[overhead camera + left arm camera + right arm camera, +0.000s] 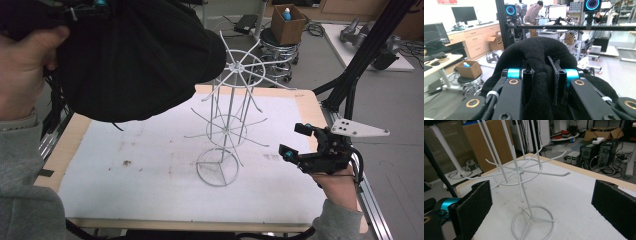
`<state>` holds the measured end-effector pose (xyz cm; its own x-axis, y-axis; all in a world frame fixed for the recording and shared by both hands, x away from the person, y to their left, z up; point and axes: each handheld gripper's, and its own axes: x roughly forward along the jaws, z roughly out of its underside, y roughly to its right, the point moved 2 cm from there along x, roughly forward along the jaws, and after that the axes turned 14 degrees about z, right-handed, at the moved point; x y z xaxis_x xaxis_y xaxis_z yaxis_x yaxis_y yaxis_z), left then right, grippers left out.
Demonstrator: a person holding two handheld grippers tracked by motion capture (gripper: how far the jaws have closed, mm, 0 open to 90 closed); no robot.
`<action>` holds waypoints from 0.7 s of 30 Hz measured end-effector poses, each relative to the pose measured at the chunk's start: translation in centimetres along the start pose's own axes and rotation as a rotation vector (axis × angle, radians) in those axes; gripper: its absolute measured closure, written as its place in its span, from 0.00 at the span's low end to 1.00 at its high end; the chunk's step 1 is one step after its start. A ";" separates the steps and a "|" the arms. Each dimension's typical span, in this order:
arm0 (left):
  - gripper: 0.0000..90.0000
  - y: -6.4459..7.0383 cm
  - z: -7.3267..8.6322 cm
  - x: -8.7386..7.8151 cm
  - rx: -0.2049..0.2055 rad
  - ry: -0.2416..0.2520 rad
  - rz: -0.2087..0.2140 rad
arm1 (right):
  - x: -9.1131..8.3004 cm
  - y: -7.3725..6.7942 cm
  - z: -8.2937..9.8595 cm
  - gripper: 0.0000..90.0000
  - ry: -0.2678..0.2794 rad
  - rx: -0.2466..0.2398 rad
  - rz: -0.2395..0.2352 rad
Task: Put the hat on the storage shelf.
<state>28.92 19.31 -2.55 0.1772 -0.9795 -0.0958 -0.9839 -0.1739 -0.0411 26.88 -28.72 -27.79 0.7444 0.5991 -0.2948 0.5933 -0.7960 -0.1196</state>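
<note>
A white-covered table (150, 170) carries a white wire rack (227, 120) standing upright near its middle, its round base toward the near edge. Above the far left corner, the left gripper (541, 75) is clamped on a black fabric hat (135, 55), raised beside the rack's top ring. At the right edge, the right gripper (296, 142) hangs with jaws wide and empty, facing the rack.

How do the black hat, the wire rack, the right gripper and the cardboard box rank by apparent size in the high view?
1. Black hat, though it is nearest the camera.
2. Wire rack.
3. Right gripper.
4. Cardboard box, far off, so unsure.
</note>
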 end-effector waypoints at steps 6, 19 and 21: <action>0.84 -0.1 0.9 -0.3 -0.005 0.003 -0.001 | 0.2 -0.1 0.0 0.02 -0.005 -0.004 -0.001; 0.84 0.2 3.1 0.1 -0.016 -0.047 0.006 | 0.3 -0.3 -0.1 0.02 -0.003 -0.012 -0.002; 0.84 0.3 3.5 0.2 -0.019 -0.051 0.007 | 0.2 -0.4 -0.1 0.02 -0.005 -0.010 -0.004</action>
<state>28.76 19.46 -6.07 0.1703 -0.9745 -0.1463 -0.9854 -0.1690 -0.0212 26.84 -28.28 -27.70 0.7406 0.6016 -0.2994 0.5991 -0.7929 -0.1113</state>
